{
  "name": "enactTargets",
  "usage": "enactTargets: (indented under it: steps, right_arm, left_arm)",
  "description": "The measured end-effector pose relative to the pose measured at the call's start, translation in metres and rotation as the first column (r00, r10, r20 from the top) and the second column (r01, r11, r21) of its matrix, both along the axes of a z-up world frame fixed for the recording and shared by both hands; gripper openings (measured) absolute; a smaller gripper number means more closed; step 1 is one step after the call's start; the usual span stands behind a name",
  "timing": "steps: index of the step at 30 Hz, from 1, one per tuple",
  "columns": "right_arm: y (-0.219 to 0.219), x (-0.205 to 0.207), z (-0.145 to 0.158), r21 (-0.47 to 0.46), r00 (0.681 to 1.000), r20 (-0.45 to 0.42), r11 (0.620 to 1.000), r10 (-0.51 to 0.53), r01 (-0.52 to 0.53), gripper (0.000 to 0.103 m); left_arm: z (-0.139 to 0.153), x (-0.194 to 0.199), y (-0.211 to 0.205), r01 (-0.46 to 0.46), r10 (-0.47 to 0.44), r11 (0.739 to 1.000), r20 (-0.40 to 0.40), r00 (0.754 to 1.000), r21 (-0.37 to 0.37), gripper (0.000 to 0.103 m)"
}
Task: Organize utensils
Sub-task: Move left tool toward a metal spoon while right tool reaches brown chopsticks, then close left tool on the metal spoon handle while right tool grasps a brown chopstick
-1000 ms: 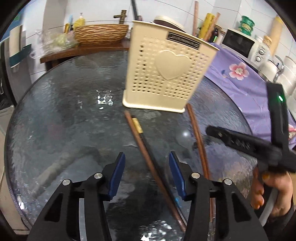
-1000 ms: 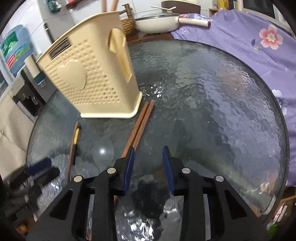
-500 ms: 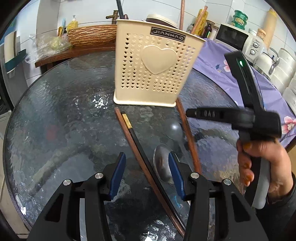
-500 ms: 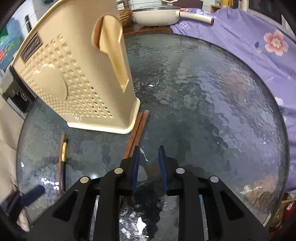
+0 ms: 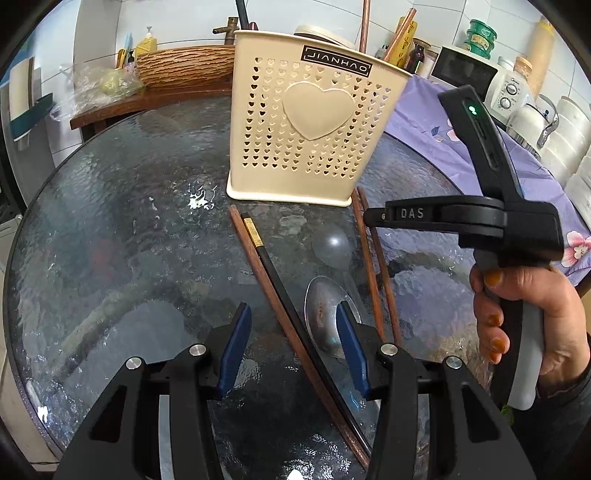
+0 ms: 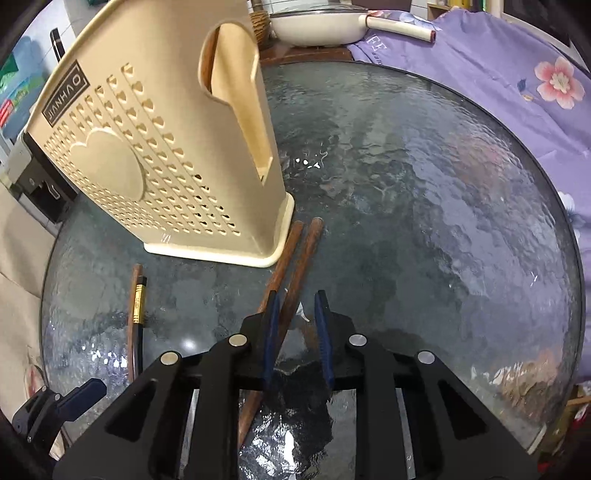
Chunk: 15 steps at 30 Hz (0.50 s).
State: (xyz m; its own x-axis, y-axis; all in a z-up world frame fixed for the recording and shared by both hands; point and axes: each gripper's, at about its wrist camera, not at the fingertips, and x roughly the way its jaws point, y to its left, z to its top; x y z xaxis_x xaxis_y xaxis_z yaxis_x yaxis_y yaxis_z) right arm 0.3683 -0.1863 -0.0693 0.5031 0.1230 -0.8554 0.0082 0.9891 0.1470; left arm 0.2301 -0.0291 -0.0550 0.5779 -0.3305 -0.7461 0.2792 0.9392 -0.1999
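Observation:
A cream perforated utensil holder (image 5: 310, 136) stands on the round glass table (image 5: 110, 229); it also shows in the right wrist view (image 6: 155, 158). In front of it lie a brown chopstick (image 5: 258, 269) beside a black gold-banded chopstick (image 5: 280, 280), a metal spoon (image 5: 323, 314), and a pair of brown chopsticks (image 5: 373, 269). My left gripper (image 5: 291, 347) is open, low over the first pair and the spoon bowl. My right gripper (image 6: 297, 332) is open with narrow jaws around the brown pair (image 6: 295, 266), one stick between the fingers.
A purple flowered cloth (image 6: 498, 74) covers the surface to the right, with a white pan (image 6: 314, 22) behind. A wooden shelf with a woven basket (image 5: 181, 68) stands behind the table. A microwave (image 5: 461, 74) and jars are at the back right.
My right gripper has moved forward and down over the brown chopstick pair and narrowed its jaws. My left gripper has drawn nearer the holder; the spoon has come into view.

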Motion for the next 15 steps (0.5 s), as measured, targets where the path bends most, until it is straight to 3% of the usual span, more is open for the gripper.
enactTargets:
  steps: [9, 15]
  right_arm:
    - [-0.006, 0.012, 0.000, -0.089, 0.997, -0.030, 0.993, 0.072, -0.074, 0.011]
    - [-0.025, -0.001, 0.000, -0.072, 0.996, -0.024, 0.994, 0.083, -0.085, 0.008]
  left_arm:
    - [0.005, -0.005, -0.010, 0.033, -0.033, 0.999, 0.019, 0.999, 0.010, 0.046]
    - [0.002, -0.005, -0.023, 0.061, -0.061, 0.998, 0.016, 0.998, 0.030, 0.042]
